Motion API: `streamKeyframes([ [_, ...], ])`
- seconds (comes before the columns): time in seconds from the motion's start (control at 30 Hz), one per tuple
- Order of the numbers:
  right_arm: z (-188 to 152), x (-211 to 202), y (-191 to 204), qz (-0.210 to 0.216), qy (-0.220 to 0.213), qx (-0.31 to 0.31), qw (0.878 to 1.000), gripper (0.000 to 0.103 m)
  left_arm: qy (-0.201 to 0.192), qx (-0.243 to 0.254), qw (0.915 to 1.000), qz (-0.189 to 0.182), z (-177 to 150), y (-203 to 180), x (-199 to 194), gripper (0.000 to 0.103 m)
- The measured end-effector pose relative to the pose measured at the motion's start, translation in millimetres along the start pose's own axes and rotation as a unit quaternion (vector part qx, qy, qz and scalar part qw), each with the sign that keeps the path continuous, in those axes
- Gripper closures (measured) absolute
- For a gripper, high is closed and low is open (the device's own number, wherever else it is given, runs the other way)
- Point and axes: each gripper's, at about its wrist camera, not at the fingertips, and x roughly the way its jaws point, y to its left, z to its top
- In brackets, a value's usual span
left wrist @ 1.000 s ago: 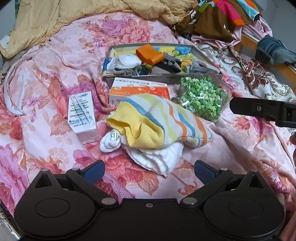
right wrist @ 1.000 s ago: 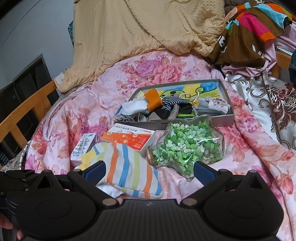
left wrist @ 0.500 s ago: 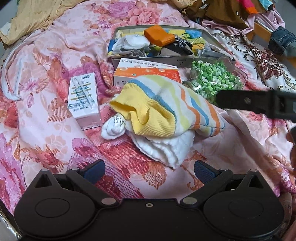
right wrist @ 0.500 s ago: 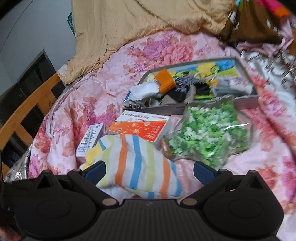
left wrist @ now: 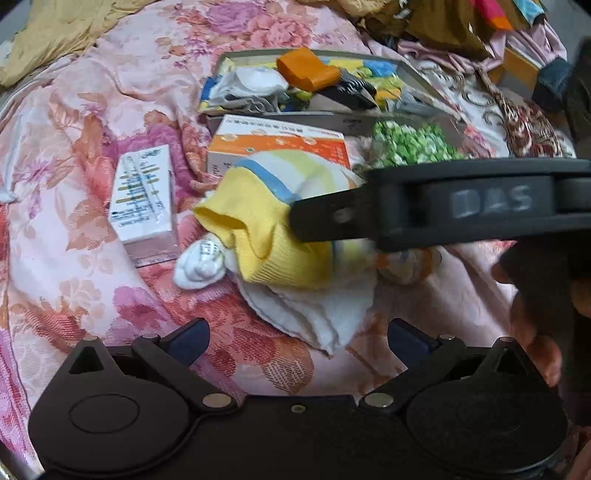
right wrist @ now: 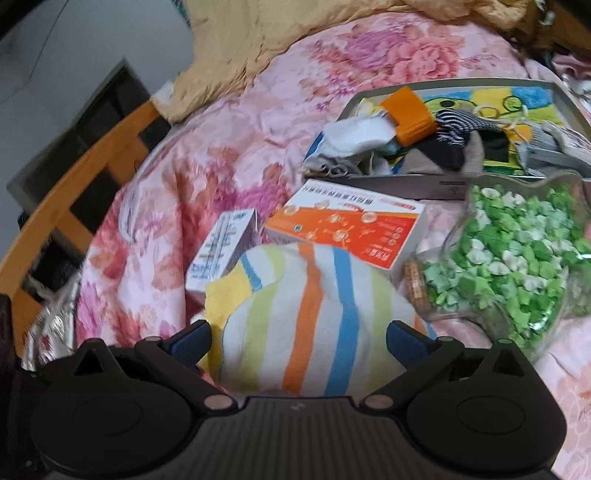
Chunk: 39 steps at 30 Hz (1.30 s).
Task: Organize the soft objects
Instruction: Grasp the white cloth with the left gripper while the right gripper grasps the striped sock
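Note:
A striped sock (left wrist: 266, 221) with a yellow cuff lies on the floral bedspread on top of a folded white cloth (left wrist: 314, 314), with a small white sock (left wrist: 199, 262) at its left. My left gripper (left wrist: 297, 338) is open, just short of the white cloth. My right gripper (right wrist: 299, 339) is open, and the striped sock (right wrist: 314, 314) lies between its fingers. Its black body crosses over the sock in the left wrist view (left wrist: 443, 201). A grey tray (right wrist: 569, 99) further back holds several socks and an orange item (right wrist: 408, 112).
An orange-and-white box (right wrist: 347, 232) and a small white box (right wrist: 218, 254) lie beyond the sock. A clear bowl of green paper stars (right wrist: 517, 258) sits at right. A tan blanket (right wrist: 295, 29) and a wooden bed rail (right wrist: 74, 181) border the bed.
My right gripper has moved forward and down until its open fingers straddle the striped sock. My left gripper has moved closer to the pile. Nothing has been picked up.

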Motion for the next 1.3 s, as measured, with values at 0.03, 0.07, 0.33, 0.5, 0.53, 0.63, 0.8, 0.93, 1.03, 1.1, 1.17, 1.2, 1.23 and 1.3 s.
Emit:
streamKeyframes([
  [0.03,-1,2,2,-0.011,0.000,-0.007,1.000,0.001,0.003,0.002,1.0000,0.001,0,-1,2,0.001],
  [0.07,-2,3,5,-0.024,0.000,-0.012,1.000,0.005,0.005,0.003,1.0000,0.003,0,-1,3,0.001],
  [0.33,-6,-5,-9,-0.041,-0.008,0.021,0.999,0.045,0.001,-0.001,1.0000,0.008,-1,3,7,0.001],
  [0.5,-3,-14,-19,-0.045,-0.020,0.044,0.998,0.060,-0.004,-0.003,0.9999,0.009,0,5,7,0.001],
  [0.53,-3,-15,-20,-0.052,-0.020,0.045,0.997,0.064,-0.007,-0.004,0.9999,0.011,1,5,6,0.001],
  [0.63,-3,-18,-26,-0.068,-0.022,0.054,0.996,0.067,-0.019,-0.010,0.9996,0.021,2,8,4,0.001],
  [0.8,-4,-19,-36,-0.092,-0.020,0.075,0.993,0.068,-0.037,-0.010,0.9987,0.033,4,10,2,0.001],
  [0.93,-8,-18,-45,-0.085,-0.008,0.103,0.991,0.055,-0.051,0.011,0.9974,0.050,5,6,2,0.001],
  [1.03,-10,-16,-49,-0.081,0.000,0.116,0.990,0.052,-0.067,0.028,0.9952,0.066,6,2,0,0.001],
  [1.1,-11,-15,-52,-0.076,0.003,0.126,0.989,0.051,-0.081,0.041,0.9929,0.077,6,-1,-2,0.001],
  [1.17,-12,-13,-54,-0.071,0.005,0.137,0.988,0.049,-0.091,0.056,0.9904,0.087,6,-4,-2,0.001],
  [1.2,-13,-13,-56,-0.067,0.007,0.143,0.987,0.049,-0.094,0.063,0.9895,0.090,7,-6,-2,0.001],
  [1.23,-13,-12,-57,-0.063,0.008,0.148,0.987,0.048,-0.095,0.070,0.9887,0.092,7,-7,-1,0.001],
  [1.3,-15,-9,-59,-0.056,0.011,0.158,0.986,0.048,-0.101,0.084,0.9871,0.092,7,-10,1,0.001],
])
